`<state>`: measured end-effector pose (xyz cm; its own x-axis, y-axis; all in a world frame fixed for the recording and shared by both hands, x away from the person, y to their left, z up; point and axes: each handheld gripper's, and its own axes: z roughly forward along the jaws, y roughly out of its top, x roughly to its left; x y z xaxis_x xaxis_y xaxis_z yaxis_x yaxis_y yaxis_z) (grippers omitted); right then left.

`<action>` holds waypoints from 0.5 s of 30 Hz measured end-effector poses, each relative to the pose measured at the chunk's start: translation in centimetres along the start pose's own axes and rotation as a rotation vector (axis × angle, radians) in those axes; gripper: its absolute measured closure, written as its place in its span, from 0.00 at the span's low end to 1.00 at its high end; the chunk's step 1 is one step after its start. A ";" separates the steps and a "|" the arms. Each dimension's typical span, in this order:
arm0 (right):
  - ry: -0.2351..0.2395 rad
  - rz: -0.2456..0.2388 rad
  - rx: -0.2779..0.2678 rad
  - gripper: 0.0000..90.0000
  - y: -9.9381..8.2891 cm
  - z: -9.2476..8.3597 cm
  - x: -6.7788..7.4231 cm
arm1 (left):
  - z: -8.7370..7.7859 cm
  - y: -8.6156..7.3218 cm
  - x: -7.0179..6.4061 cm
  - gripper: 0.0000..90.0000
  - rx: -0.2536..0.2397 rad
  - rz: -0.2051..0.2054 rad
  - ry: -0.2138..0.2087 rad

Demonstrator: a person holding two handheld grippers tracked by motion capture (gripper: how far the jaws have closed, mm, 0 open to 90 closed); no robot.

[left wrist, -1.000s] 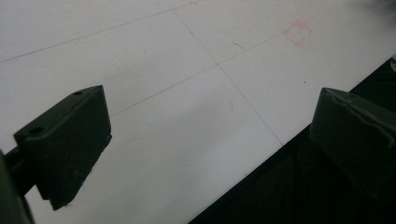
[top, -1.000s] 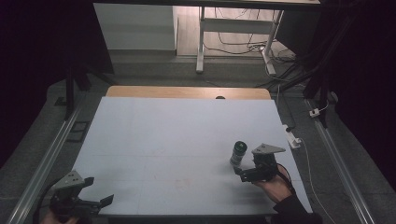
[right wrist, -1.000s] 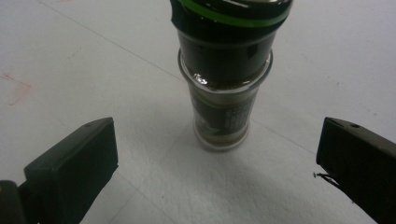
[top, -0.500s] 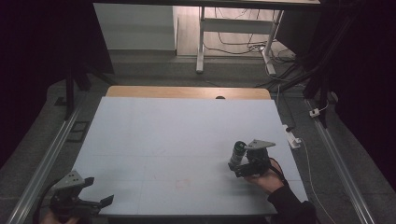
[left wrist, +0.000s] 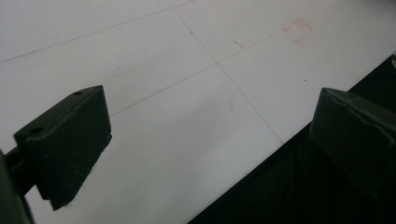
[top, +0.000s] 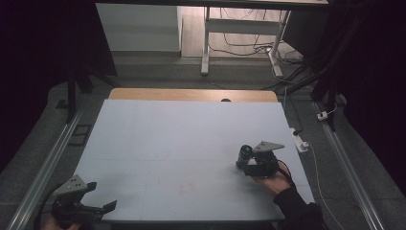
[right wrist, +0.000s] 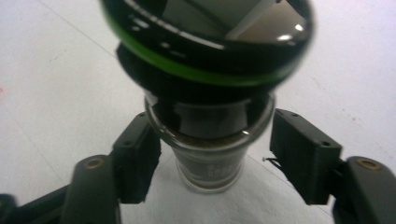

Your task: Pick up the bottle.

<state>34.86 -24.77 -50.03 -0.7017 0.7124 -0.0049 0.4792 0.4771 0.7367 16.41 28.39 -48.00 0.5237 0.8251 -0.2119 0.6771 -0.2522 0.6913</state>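
A small glass bottle (top: 245, 154) with a black cap and a green ring stands upright on the white table (top: 182, 134) at the right. In the right gripper view the bottle (right wrist: 210, 116) rises between my jaws. My right gripper (top: 243, 165) (right wrist: 215, 154) has just been closing, and both pads now sit against the glass sides. A hand holds this gripper from the front right. My left gripper (top: 103, 195) hangs at the table's front left corner, jaws wide open. Between its jaws (left wrist: 210, 140) there is only the table edge.
A white power strip (top: 299, 141) with a cable lies just off the table's right edge. A wooden strip (top: 191, 94) runs along the far edge. Metal rails (top: 48, 163) flank the table on the floor. Faint red marks (top: 186, 188) show on the front middle of the table.
The right gripper has shifted slightly toward the bottle and its jaws have drawn in around the glass. The left gripper has stayed put.
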 end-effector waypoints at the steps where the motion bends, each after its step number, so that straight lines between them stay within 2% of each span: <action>1: 0.001 -0.007 0.004 0.40 0.0 0.1 0.1 | 0.0 0.0 0.0 0.00 0.000 0.000 0.000; 7: 0.011 -0.045 0.005 0.56 0.2 0.1 0.1 | 0.0 0.0 0.0 0.00 0.001 -0.001 -0.001; 11: 0.001 -0.074 0.015 0.58 0.3 0.1 0.3 | 0.0 0.0 0.0 0.00 0.001 -0.001 -0.001; 15: -0.005 -0.072 0.020 0.59 0.4 0.1 0.4 | 0.0 0.0 0.0 0.00 0.001 -0.001 -0.001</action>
<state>34.81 -24.27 -49.84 -0.7322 0.6783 -0.0613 0.4375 0.5375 0.7209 16.42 28.40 -48.01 0.5238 0.8247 -0.2132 0.6780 -0.2522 0.6904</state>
